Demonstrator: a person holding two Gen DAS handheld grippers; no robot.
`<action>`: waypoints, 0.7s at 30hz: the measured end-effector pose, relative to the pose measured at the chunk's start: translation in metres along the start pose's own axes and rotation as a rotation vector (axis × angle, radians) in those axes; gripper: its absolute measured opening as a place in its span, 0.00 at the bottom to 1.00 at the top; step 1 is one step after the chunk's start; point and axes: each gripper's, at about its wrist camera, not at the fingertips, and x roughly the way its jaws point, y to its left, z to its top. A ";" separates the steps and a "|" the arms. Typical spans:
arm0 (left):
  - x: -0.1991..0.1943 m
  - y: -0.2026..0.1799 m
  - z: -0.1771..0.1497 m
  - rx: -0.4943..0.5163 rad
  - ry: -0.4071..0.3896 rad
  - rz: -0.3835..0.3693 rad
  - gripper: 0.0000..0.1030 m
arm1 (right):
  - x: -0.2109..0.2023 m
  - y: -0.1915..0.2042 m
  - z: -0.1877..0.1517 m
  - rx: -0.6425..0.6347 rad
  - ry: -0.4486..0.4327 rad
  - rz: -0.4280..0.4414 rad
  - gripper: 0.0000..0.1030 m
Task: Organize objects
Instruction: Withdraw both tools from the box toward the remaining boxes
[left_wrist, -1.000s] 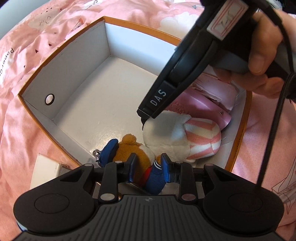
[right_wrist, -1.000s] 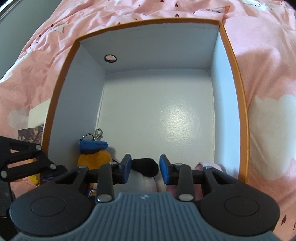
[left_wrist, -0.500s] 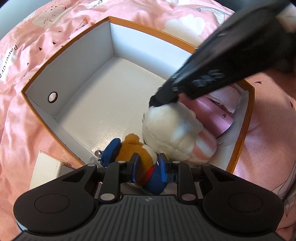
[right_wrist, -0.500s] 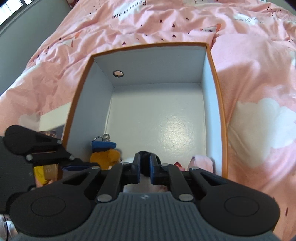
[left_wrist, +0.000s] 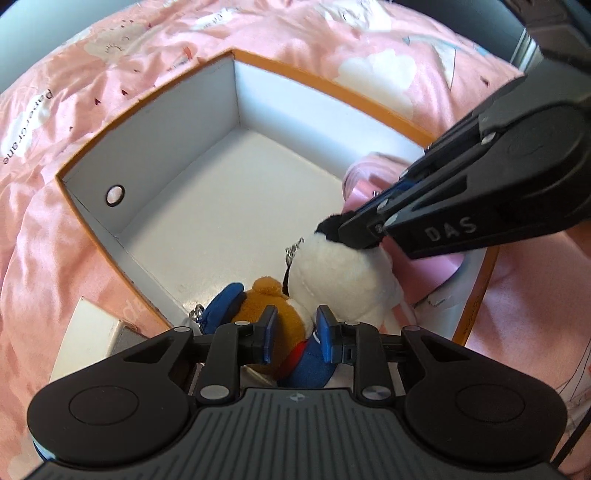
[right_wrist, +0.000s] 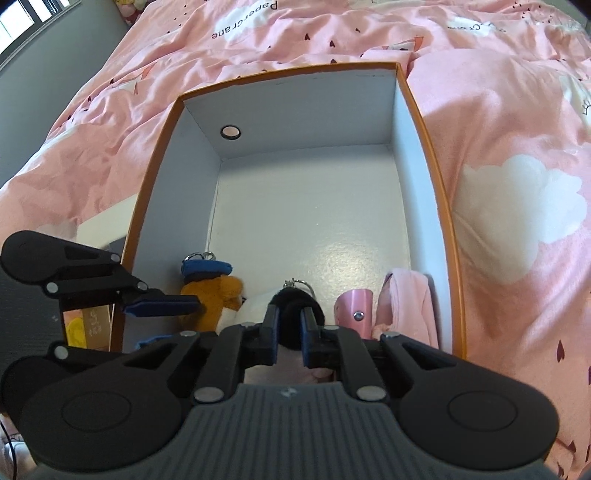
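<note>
the right gripper (right_wrist: 289, 331) pinches the black fuzzy tuft of the white plush (left_wrist: 341, 275), at the near end of the orange-rimmed cardboard box (right_wrist: 439, 206) on the bed. the left gripper (left_wrist: 293, 334), narrowly parted, straddles the soft brown bear (left_wrist: 267, 299) lying just left of it.

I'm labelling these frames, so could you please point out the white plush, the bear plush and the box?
white plush (left_wrist: 340, 273), left wrist view, its white body.
bear plush (right_wrist: 221, 295), right wrist view, its brown head.
box (right_wrist: 295, 110), right wrist view, far inner wall.
</note>
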 end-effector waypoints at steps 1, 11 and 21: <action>-0.010 0.003 0.000 -0.015 -0.015 0.002 0.31 | -0.002 0.001 -0.001 -0.006 -0.013 -0.006 0.19; -0.060 0.002 -0.029 -0.218 -0.244 0.083 0.40 | -0.035 0.033 -0.031 -0.075 -0.217 -0.085 0.38; -0.108 0.020 -0.069 -0.414 -0.363 0.223 0.39 | -0.045 0.092 -0.069 -0.137 -0.426 -0.067 0.41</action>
